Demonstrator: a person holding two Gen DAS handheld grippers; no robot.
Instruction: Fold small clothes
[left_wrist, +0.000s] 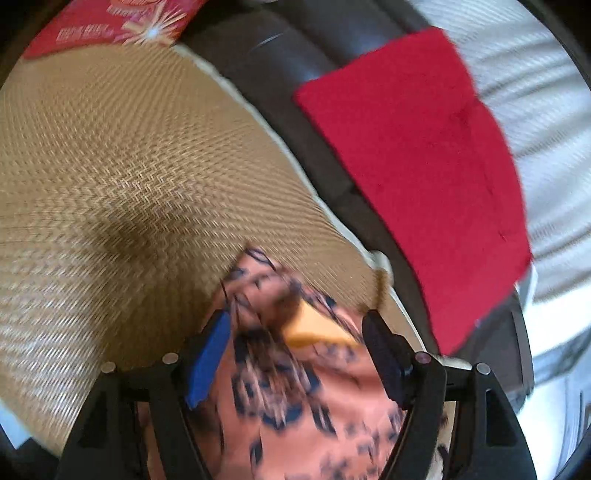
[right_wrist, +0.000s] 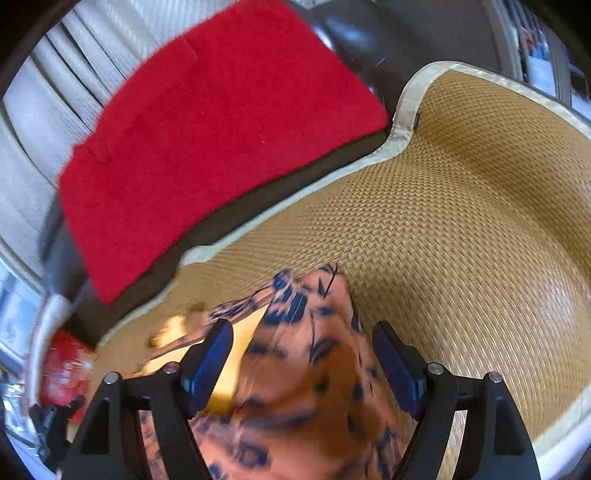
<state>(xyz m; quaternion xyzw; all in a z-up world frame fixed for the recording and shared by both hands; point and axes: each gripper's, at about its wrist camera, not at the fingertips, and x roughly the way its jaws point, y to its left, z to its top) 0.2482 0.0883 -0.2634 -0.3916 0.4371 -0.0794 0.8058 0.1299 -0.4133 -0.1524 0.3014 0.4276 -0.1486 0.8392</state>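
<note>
A small salmon-pink garment with a dark blue print (left_wrist: 295, 398) lies on a woven straw mat (left_wrist: 110, 166). A yellow patch (left_wrist: 317, 328) shows on it. My left gripper (left_wrist: 295, 325) is open, its fingers straddling the garment's far end, with a thin dark string by the left pad. In the right wrist view the same garment (right_wrist: 314, 369) runs between the fingers of my open right gripper (right_wrist: 303, 339), with a yellow part (right_wrist: 236, 354) beside the left pad. Both views are motion-blurred.
A red cloth (left_wrist: 424, 166) (right_wrist: 207, 129) lies on a dark sofa seat (left_wrist: 280, 55) beside the mat. A red printed package (left_wrist: 110, 22) (right_wrist: 66, 369) sits at the mat's edge. Pale ribbed upholstery (left_wrist: 546, 110) lies beyond the red cloth.
</note>
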